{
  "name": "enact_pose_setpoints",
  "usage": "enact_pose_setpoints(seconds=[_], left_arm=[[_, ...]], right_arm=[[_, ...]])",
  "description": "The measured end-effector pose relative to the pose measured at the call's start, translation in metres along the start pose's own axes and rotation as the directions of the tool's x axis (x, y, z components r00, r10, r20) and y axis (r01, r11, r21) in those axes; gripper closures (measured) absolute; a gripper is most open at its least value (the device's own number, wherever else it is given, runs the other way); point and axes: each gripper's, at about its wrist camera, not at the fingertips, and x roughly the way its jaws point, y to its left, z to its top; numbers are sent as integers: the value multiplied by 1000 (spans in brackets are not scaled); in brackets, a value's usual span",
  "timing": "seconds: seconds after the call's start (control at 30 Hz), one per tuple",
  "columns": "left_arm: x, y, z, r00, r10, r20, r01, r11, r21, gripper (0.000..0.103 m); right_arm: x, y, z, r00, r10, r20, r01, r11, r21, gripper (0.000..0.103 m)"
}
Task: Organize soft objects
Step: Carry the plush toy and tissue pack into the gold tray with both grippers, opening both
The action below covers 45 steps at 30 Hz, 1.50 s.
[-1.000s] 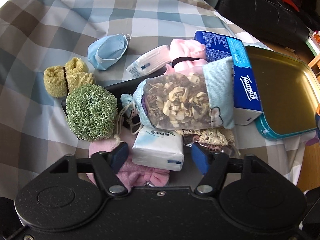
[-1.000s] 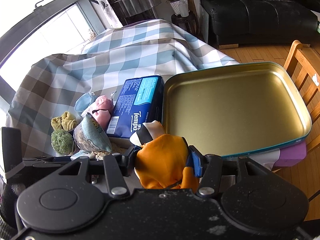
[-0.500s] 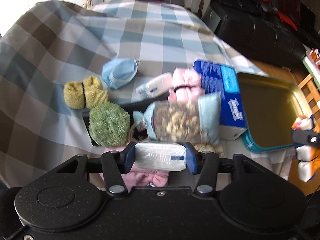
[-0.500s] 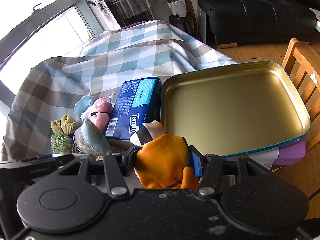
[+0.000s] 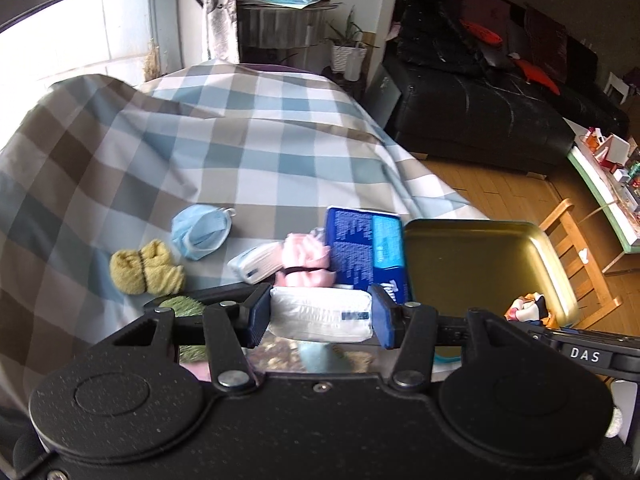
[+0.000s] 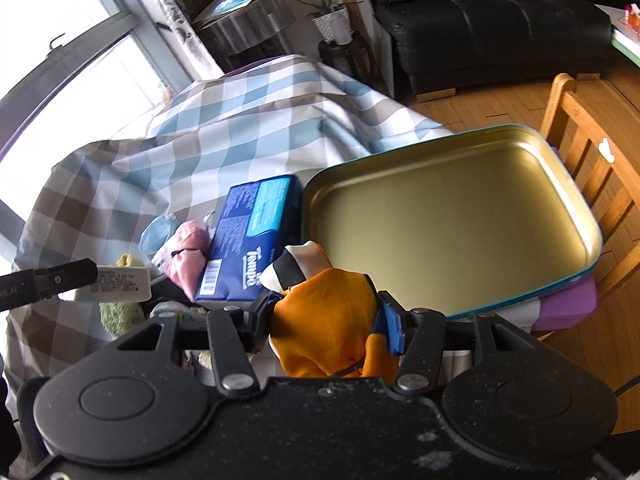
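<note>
- Lifting now: in the left wrist view my left gripper [image 5: 321, 316] has closed on the white tissue pack [image 5: 320, 315] and raised it off the pile, where a second ago its fingers only straddled it; I judge the pick is done and the carry to the gold tray [image 5: 476, 256] comes next.
- Below and beyond it on the checked cloth [image 5: 160, 152] lie the blue face mask [image 5: 201, 231], the yellow towel roll [image 5: 145, 267], the pink cloth bundle [image 5: 306, 262] and the blue Tempo tissue box [image 5: 362, 248].
- That box sits right against the tray's near edge, so I would pass over it.
- From the right wrist view, my right gripper [image 6: 326, 322] stays clamped on the orange plush toy [image 6: 326, 316], little changed, just short of the empty tray [image 6: 448, 220].
- My left tool with its pack [image 6: 116, 283] shows at the left edge, clear of the toy; both loads head for one tray, so I would take turns.
</note>
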Motion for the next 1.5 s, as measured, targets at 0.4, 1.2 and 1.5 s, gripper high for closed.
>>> enact_pose_setpoints(seconds=[0.4, 1.2, 1.5], left_arm=[[33, -64, 18, 993, -111, -44, 112, 993, 40, 53], [131, -103, -10, 971, -135, -198, 128, 991, -48, 49], [121, -105, 0, 980, -107, -167, 107, 994, -10, 48]], right_arm=[[-9, -48, 43, 987, -149, 53, 146, 987, 65, 50], [-14, -71, 86, 986, -101, 133, 89, 992, 92, 38], [-6, -70, 82, 984, -142, 105, 133, 987, 88, 38]])
